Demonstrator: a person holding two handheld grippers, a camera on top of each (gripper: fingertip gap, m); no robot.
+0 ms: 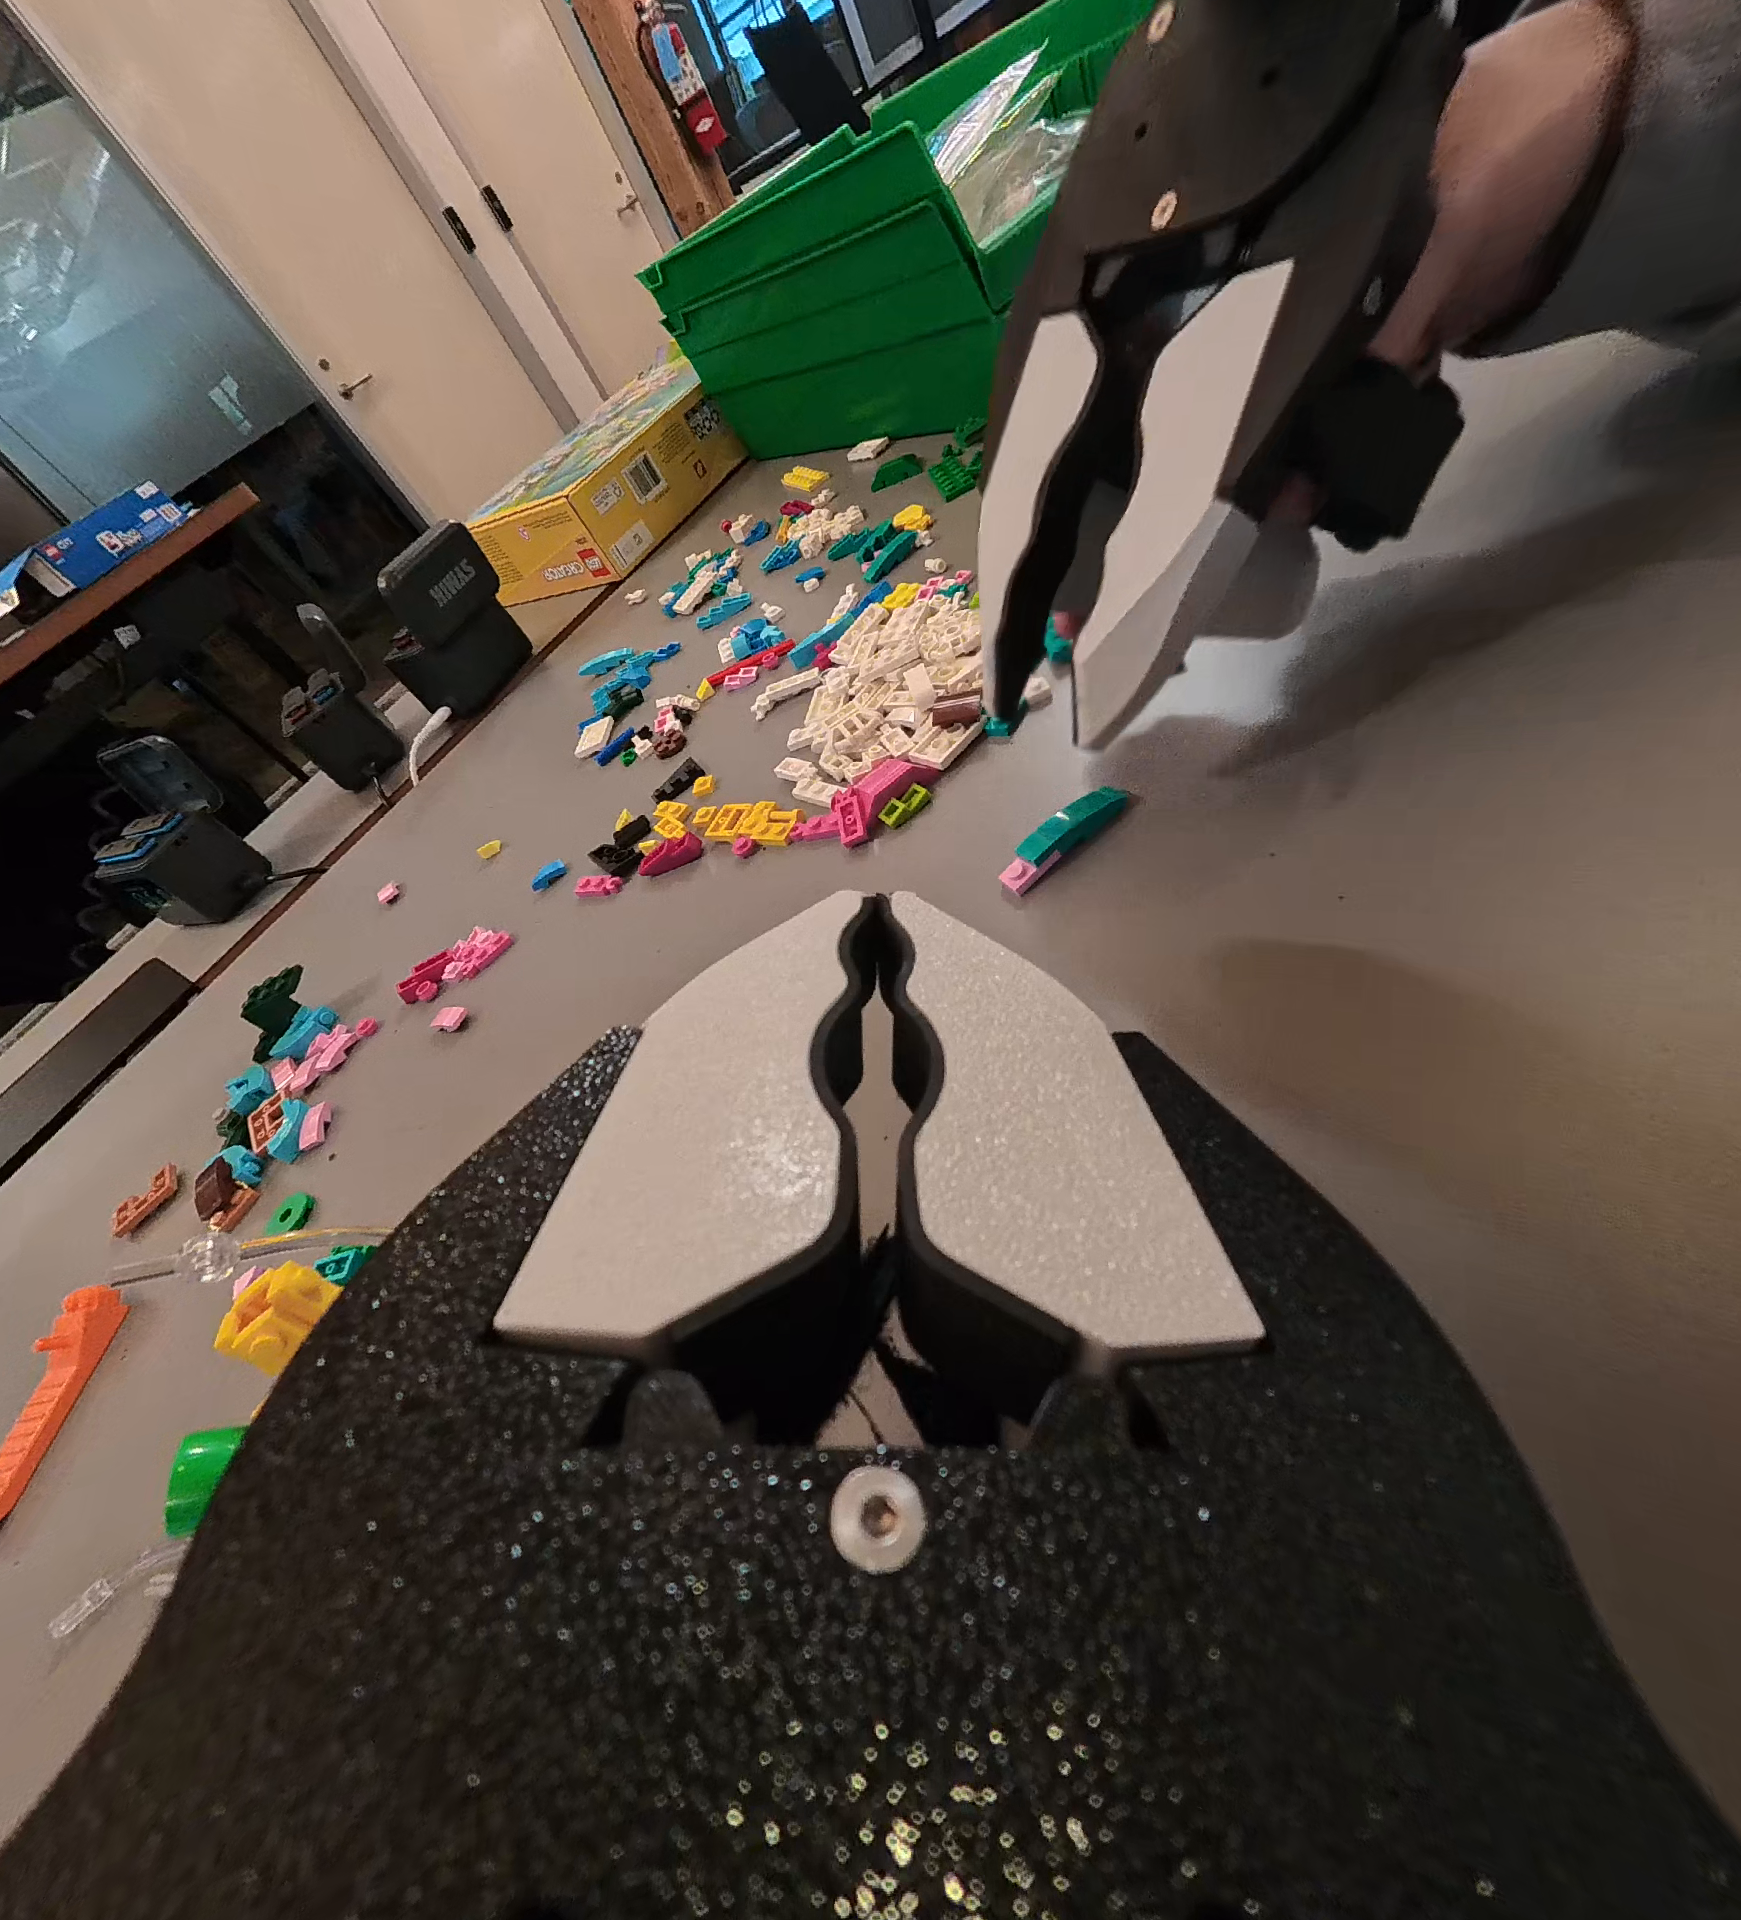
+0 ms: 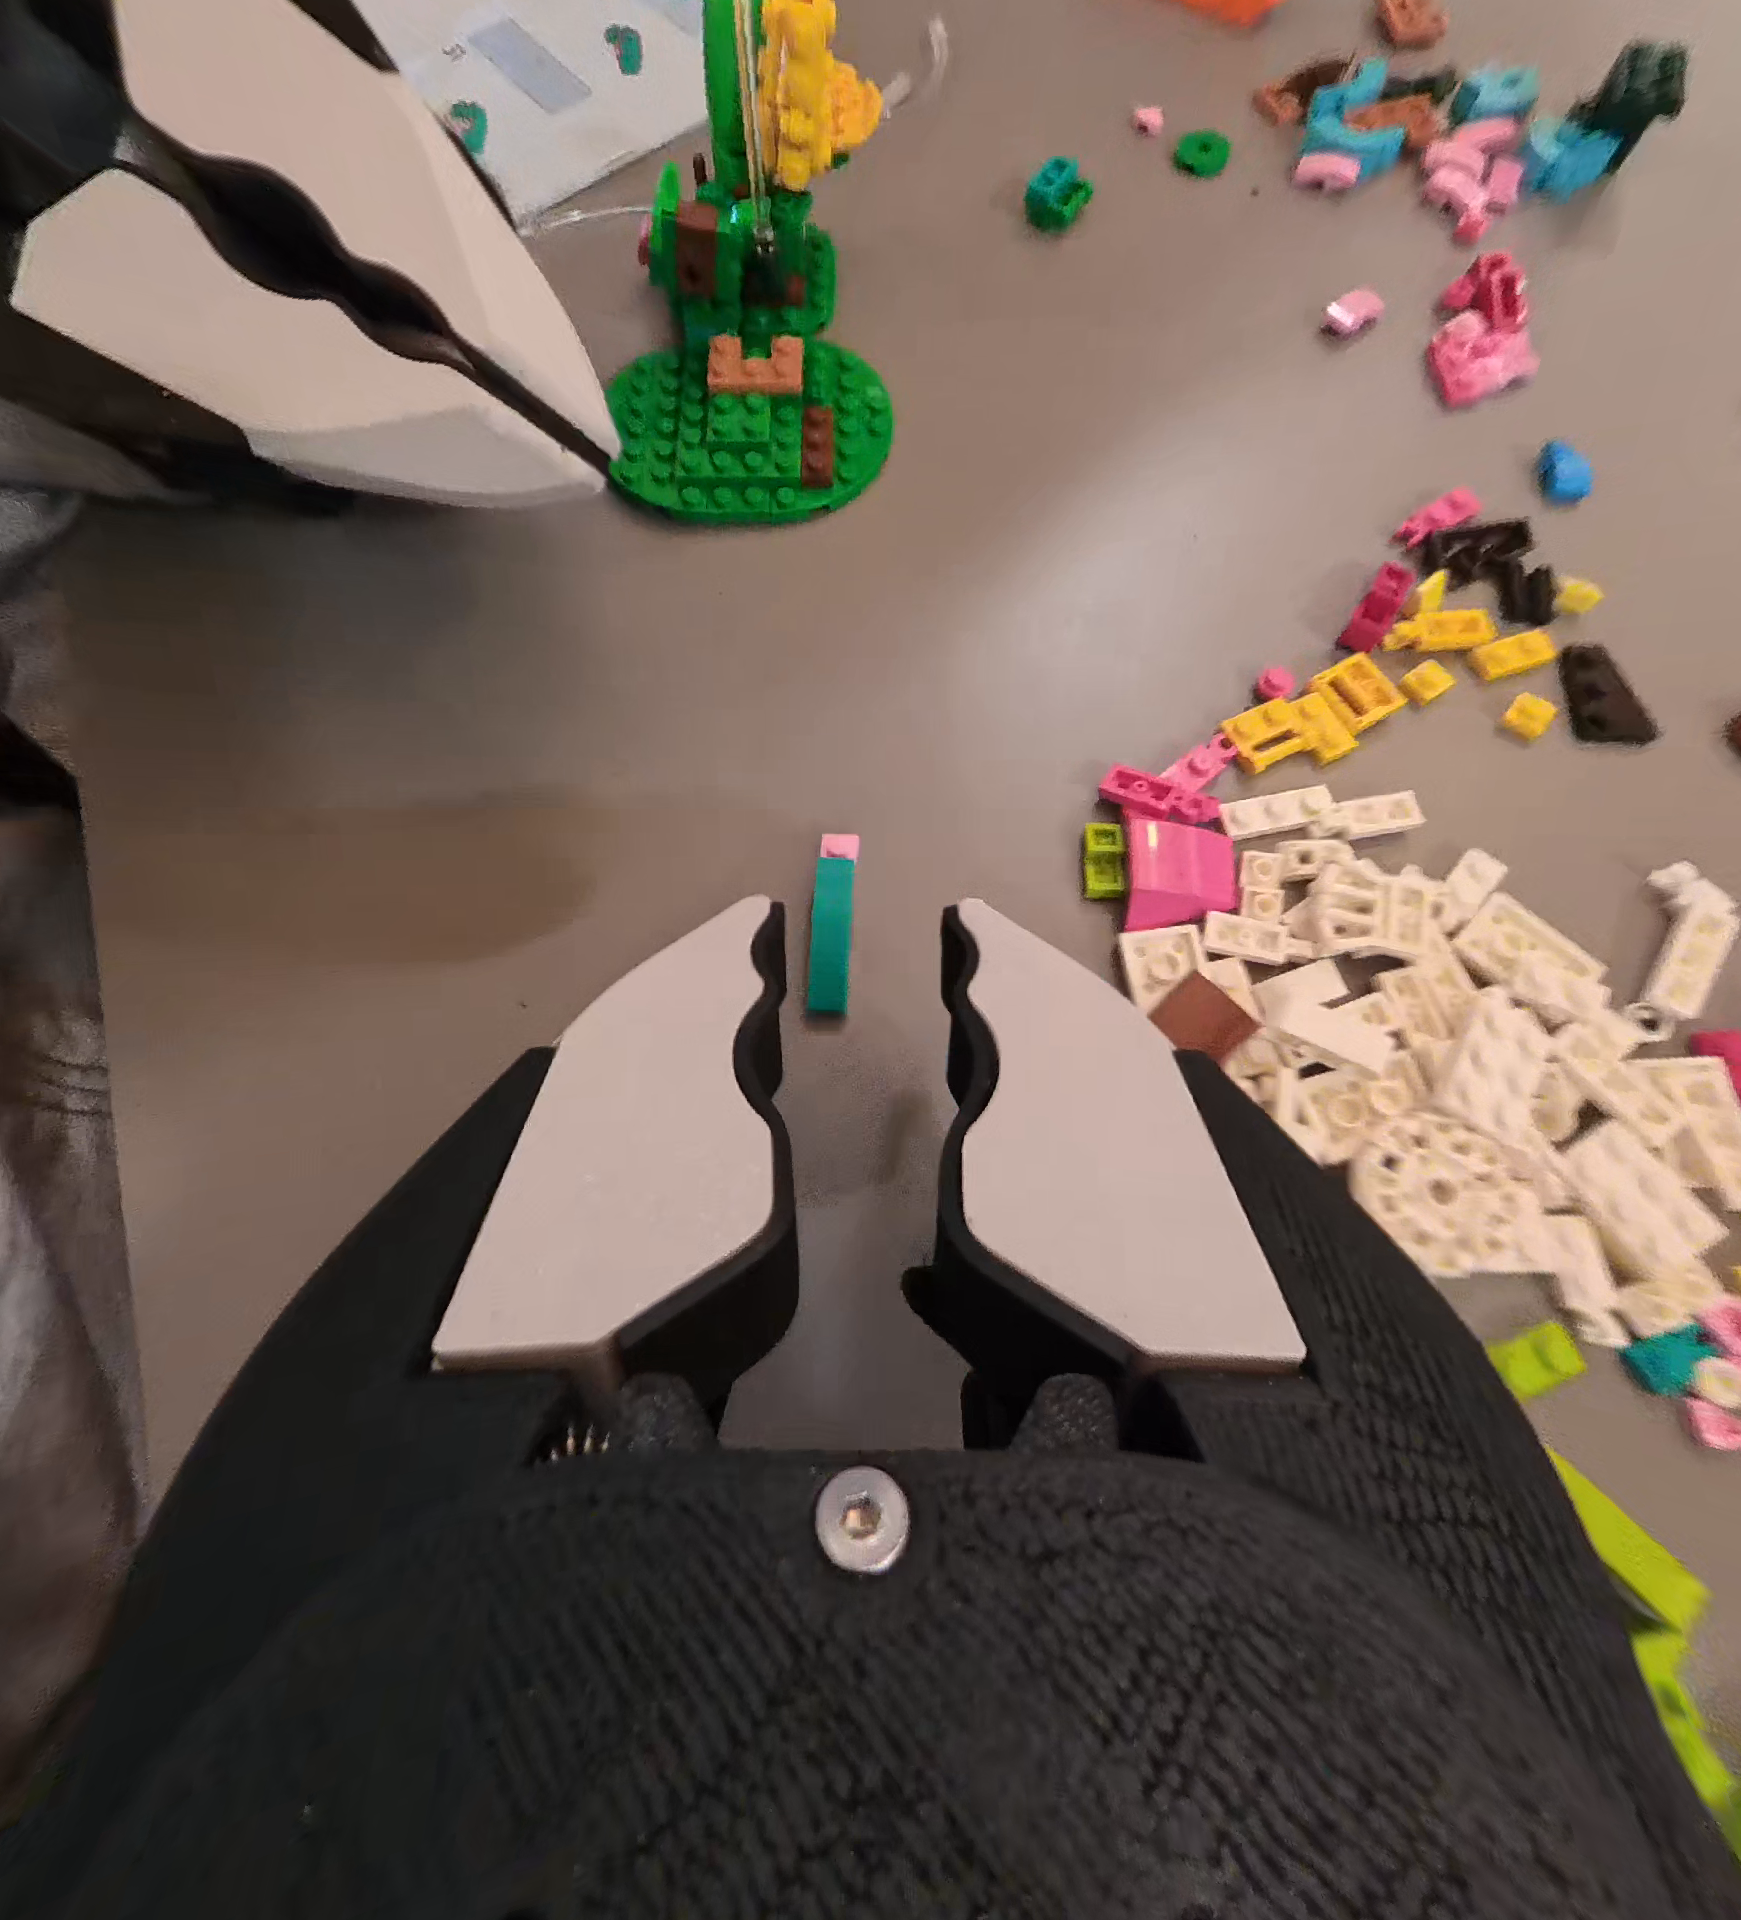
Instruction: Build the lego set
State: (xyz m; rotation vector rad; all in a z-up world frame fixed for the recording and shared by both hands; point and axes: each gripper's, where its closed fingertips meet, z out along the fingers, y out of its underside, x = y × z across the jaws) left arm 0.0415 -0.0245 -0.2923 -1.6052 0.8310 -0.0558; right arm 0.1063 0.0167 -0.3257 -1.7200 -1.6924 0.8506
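Note:
My right gripper (image 2: 861,914) is open over the grey table (image 2: 430,675). A teal curved brick with a small pink plate under one end (image 2: 830,940) lies flat on the table between its fingertips, nearer the left pad, and neither pad presses on it. In the left wrist view the right gripper (image 1: 1048,722) hangs above the table, with the teal and pink piece (image 1: 1068,826) lying apart below it. My left gripper (image 1: 881,902) is shut with nothing between its pads. In the right wrist view its tip (image 2: 596,457) is close by the edge of a green brick model (image 2: 752,416).
A pile of white bricks (image 2: 1448,1049) lies right of the right gripper, with yellow (image 2: 1333,707), pink (image 2: 1172,868) and black bricks beyond. Green bins (image 1: 845,312) and a yellow box (image 1: 596,509) stand at the far end. An orange brick separator (image 1: 35,1423) lies at near left. Spacing between my two grippers at the tips: around 9 cm.

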